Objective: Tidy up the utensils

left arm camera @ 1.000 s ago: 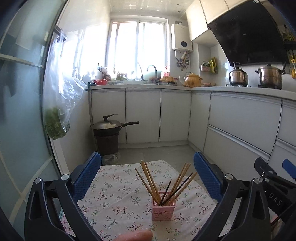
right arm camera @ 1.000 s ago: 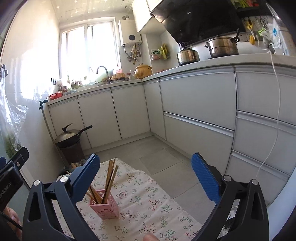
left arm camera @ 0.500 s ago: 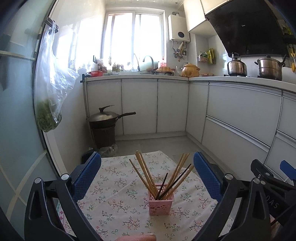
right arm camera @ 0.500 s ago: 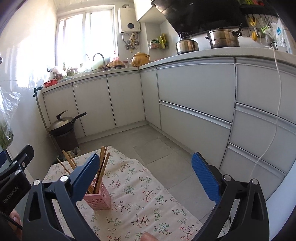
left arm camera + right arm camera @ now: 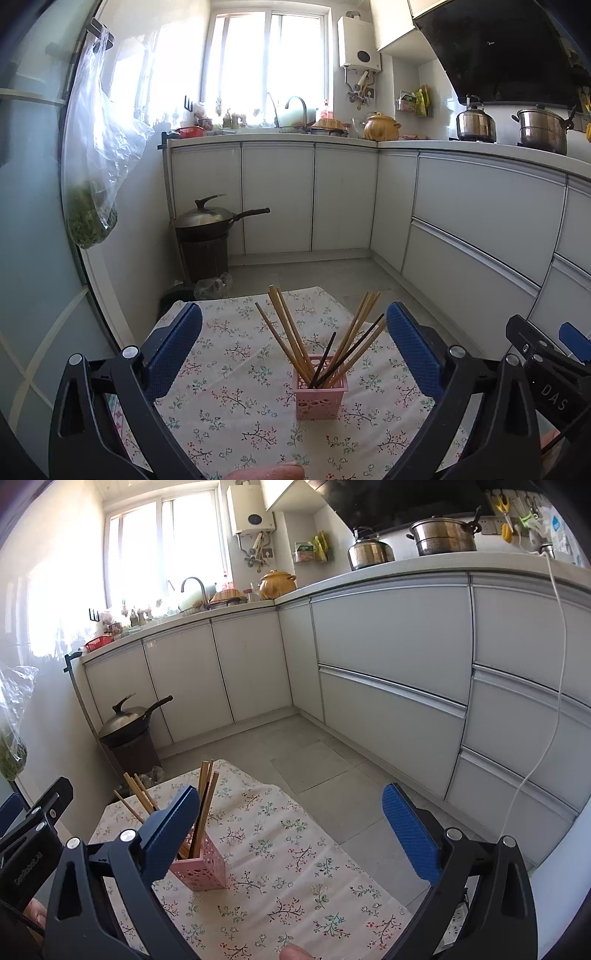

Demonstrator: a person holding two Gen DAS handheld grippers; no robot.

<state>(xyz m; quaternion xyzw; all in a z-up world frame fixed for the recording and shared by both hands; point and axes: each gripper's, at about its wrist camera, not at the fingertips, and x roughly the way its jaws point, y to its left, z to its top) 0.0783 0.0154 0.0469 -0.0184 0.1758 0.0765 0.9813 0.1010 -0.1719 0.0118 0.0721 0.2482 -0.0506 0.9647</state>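
Note:
A pink perforated holder (image 5: 320, 401) stands upright on a floral tablecloth (image 5: 236, 373). It holds several wooden chopsticks (image 5: 291, 332) and dark ones (image 5: 349, 350), fanned out. My left gripper (image 5: 293, 350) is open and empty, with the holder between its blue fingers and farther out. In the right wrist view the holder (image 5: 201, 864) sits at the left, partly behind the left blue finger (image 5: 168, 834). My right gripper (image 5: 291, 834) is open and empty, above the cloth (image 5: 295, 853).
White kitchen cabinets (image 5: 480, 229) run along the back and right. A lidded wok (image 5: 210, 218) rests on a dark bin beyond the table. A plastic bag of greens (image 5: 92, 177) hangs at the left. The table's far edge drops to a grey tiled floor (image 5: 332, 753).
Both cameras have tilted downward and pulled back slightly. The holder now shows higher in the left view. Both grippers stayed open and the holder has not moved.

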